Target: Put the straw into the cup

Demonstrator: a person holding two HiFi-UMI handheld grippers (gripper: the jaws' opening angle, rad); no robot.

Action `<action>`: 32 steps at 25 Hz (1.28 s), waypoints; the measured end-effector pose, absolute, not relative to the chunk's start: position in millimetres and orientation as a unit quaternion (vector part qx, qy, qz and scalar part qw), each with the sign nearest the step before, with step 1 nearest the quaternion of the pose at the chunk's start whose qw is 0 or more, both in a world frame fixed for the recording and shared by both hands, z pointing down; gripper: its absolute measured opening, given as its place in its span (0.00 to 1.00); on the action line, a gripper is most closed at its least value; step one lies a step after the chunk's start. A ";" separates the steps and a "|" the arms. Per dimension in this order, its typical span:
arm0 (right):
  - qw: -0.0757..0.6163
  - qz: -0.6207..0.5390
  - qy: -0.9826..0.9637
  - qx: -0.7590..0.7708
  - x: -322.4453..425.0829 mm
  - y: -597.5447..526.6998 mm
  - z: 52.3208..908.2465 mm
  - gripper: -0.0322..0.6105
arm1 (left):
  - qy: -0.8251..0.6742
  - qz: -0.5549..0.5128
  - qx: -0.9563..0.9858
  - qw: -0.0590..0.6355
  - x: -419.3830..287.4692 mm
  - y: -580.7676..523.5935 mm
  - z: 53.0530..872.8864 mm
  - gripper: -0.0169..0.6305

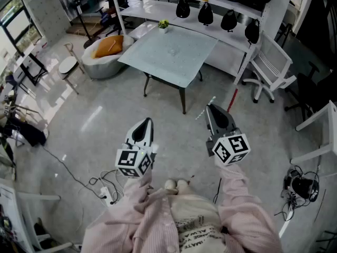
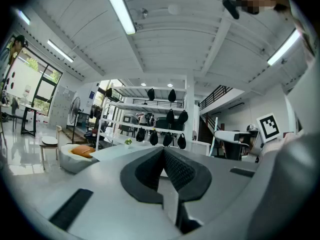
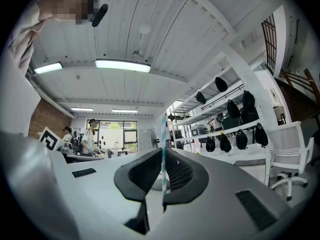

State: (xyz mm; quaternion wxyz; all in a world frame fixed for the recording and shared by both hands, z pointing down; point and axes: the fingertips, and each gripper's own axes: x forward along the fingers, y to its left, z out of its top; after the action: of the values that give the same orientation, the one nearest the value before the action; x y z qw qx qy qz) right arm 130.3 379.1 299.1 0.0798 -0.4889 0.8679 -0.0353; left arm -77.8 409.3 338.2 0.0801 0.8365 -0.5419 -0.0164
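Observation:
My right gripper (image 1: 209,108) (image 3: 163,156) is shut on a thin straw (image 3: 163,134) with teal and white stripes, which stands upright between the pads and sticks out past the jaw tips. In the head view the straw (image 1: 211,99) shows as a faint pale line crossing the gripper's tip. My left gripper (image 1: 149,122) (image 2: 163,151) is held level beside it, its jaws shut with nothing between them. Both grippers hang over the floor, short of the glass-topped table (image 1: 174,62). I cannot make out a cup in any view.
A small potted plant (image 1: 164,25) stands at the table's far edge. White shelving with black bags (image 1: 205,13) runs behind it. A white chair (image 1: 269,67) is at the right, a beanbag with an orange cushion (image 1: 108,49) at the left. Cables (image 1: 102,186) lie on the floor.

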 end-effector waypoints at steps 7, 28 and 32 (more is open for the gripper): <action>0.082 -0.037 0.867 -0.491 138.2 379.0 301.5 0.08 | -0.542 -0.016 0.836 0.082 -70.7 409.0 340.7 0.02; 0.098 -0.036 0.871 -0.481 157.1 341.0 305.8 0.08 | -0.557 -0.024 0.825 0.088 -57.8 378.4 353.7 0.02; 0.098 -0.037 0.872 -0.479 156.3 317.6 308.1 0.08 | -0.555 -0.025 0.827 0.088 -56.1 353.1 354.1 0.02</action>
State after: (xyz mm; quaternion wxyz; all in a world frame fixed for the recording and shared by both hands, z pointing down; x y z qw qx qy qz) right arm 156.3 317.6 308.1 0.0984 -0.4788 0.8716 -0.0374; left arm -56.1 353.1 354.1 0.0878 0.8270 -0.5547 -0.0246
